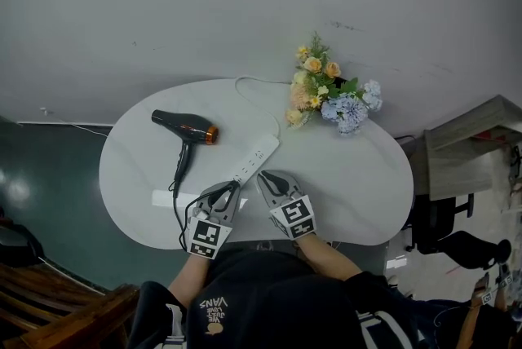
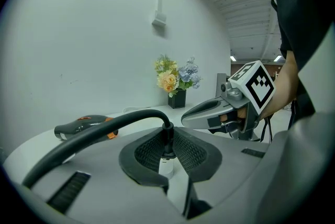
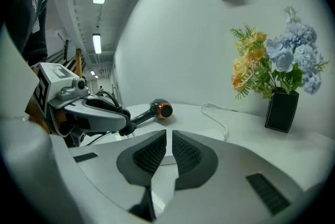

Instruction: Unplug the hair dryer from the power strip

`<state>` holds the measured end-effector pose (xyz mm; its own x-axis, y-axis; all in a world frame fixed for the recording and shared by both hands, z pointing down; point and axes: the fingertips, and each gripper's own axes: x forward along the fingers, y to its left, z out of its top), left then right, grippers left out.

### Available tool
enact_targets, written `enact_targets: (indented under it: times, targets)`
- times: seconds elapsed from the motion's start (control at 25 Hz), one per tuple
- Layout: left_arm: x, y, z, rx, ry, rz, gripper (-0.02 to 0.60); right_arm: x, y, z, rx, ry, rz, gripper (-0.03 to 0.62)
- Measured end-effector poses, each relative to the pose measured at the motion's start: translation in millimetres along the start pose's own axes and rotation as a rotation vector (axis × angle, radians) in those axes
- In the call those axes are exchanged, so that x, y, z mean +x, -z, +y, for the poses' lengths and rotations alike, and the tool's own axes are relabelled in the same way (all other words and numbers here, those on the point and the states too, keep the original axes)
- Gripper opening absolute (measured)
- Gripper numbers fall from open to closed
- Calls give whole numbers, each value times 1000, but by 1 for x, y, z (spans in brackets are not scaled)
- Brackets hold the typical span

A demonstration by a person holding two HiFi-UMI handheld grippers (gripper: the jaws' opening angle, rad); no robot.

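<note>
A black hair dryer (image 1: pixel 186 127) with an orange ring lies on the white oval table (image 1: pixel 367 176); it also shows in the left gripper view (image 2: pixel 84 126) and the right gripper view (image 3: pixel 157 110). Its black cord (image 1: pixel 175 209) curves to my left gripper (image 1: pixel 228 191), which is shut on the black plug (image 2: pixel 166 139). The plug (image 3: pixel 124 130) hangs clear of the white power strip (image 1: pixel 257 158), prongs down. My right gripper (image 1: pixel 269 180) hovers beside the strip's near end. Its jaws (image 3: pixel 168 147) stand almost together with nothing between them.
A dark vase of yellow and blue flowers (image 1: pixel 330 94) stands at the table's back right. The strip's white cord (image 1: pixel 253 90) runs back toward the wall. A white slip (image 1: pixel 167 198) lies at the front left. A wooden bench (image 1: pixel 49 298) stands at lower left.
</note>
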<state>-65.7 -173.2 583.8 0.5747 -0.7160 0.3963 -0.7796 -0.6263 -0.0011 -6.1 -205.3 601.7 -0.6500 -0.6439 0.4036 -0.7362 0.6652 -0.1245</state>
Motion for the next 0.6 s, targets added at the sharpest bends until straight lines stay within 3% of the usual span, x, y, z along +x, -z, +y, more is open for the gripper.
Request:
enact_targets:
  times: [0.6]
  targets:
    - [-42,-14,-31,36,-22,-48,63,-68,-16,24,32,5,-98,58]
